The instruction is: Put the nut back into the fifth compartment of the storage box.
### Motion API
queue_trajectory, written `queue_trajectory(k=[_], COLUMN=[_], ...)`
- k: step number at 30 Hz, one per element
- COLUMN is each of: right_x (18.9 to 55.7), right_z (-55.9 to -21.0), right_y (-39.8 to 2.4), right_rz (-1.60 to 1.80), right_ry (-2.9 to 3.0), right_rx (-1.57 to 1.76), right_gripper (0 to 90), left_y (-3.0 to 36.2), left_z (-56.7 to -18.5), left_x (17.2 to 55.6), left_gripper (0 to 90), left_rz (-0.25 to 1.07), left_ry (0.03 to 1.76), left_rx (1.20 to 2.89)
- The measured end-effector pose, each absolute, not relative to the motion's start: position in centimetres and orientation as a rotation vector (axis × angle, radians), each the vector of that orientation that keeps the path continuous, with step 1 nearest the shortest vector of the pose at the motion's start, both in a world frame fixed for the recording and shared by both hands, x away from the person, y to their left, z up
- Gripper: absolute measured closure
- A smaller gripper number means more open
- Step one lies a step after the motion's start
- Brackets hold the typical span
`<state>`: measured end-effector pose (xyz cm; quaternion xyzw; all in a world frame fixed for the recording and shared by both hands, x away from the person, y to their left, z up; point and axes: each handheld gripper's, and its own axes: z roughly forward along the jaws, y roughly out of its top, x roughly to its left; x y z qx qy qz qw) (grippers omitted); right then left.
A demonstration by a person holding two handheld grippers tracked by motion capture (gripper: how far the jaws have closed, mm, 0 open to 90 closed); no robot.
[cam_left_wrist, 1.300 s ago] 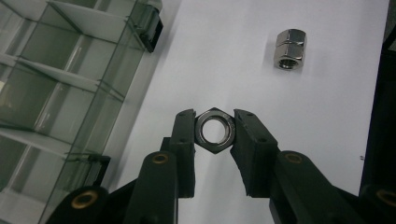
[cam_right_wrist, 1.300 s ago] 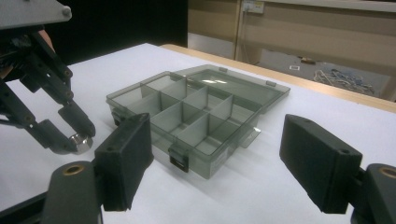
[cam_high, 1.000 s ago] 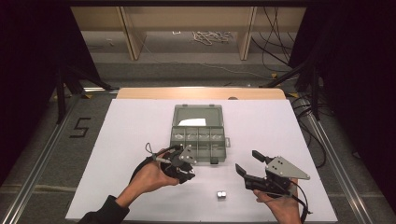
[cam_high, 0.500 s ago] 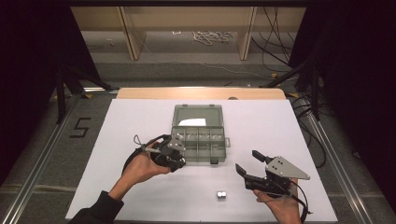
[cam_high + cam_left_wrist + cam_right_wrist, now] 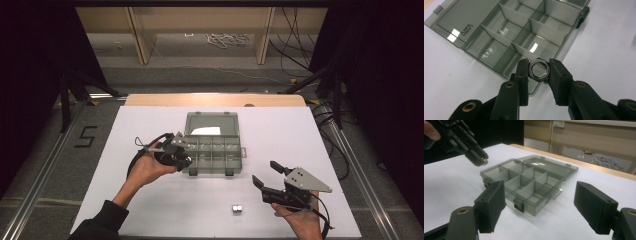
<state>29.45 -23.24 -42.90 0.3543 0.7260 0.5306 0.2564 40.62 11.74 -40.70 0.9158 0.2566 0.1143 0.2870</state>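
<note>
Best done slowly: nut [image 5: 538, 69] kept level and brought fully over one compartment of the open organizer box [image 5: 212, 150] before release, clear of the dividers. Left gripper [image 5: 538, 70] clamped narrowly on the nut, poised above the box's near-left corner. Right gripper [image 5: 266, 175] spread wide, holding nothing, parked over the worktop [image 5: 300, 135]. Two more nuts [image 5: 237, 208] lying loose near it.
</note>
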Motion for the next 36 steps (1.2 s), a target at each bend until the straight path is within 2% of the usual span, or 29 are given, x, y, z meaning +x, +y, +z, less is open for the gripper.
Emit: queue_trajectory(k=[13, 36], right_x=[29.4, 29.3], right_z=[-42.9, -42.8], right_y=[-23.2, -23.2], right_rz=[1.434, 1.416], right_ry=[1.967, 1.991], right_rx=[0.959, 0.96], right_gripper=[25.8, 25.8], left_y=[11.3, 10.7], left_z=[-42.0, -43.6], left_x=[42.5, 43.5], left_gripper=[69.9, 69.9], left_rz=[0.322, 0.308], left_ry=[0.713, 0.721], left_rx=[2.491, 2.557])
